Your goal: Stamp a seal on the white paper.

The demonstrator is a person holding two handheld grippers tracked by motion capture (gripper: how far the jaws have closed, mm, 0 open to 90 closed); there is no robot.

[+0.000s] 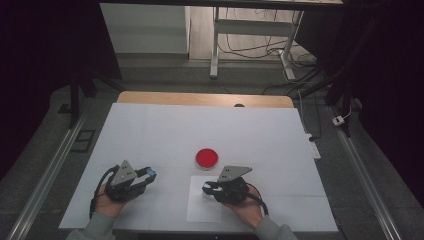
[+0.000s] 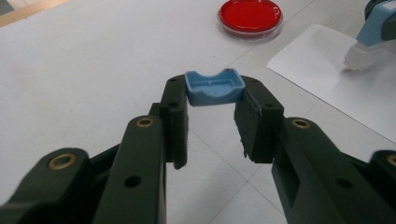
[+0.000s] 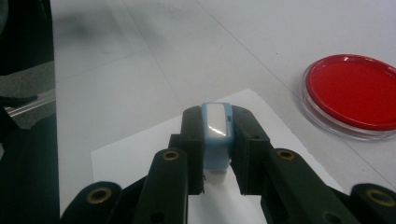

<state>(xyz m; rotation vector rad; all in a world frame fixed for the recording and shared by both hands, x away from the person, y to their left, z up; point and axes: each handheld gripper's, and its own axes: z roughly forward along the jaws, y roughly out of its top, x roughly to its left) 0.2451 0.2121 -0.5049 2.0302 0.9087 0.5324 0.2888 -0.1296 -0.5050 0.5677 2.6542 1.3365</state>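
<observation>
Your left claw point(image 2: 212, 100) is clamping a small blue plastic cap point(image 2: 215, 87) above the white tabletop point(image 1: 150, 135). Your right claw point(image 3: 215, 140) is gripping a blue-and-white stamp point(image 3: 217, 135), holding it (white end down) on the white paper sheet point(image 3: 140, 154) near the red round ink dish point(image 3: 355, 91).

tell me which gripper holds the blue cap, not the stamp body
The left gripper: its jaws clamp the small blue cap. The right gripper grips the stamp over the paper sheet.

Right gripper point(image 3: 216, 140) clamping blue-white stamp point(image 3: 217, 140), perhaps touching paper point(image 3: 140, 154), red dish point(image 3: 355, 91) near
</observation>
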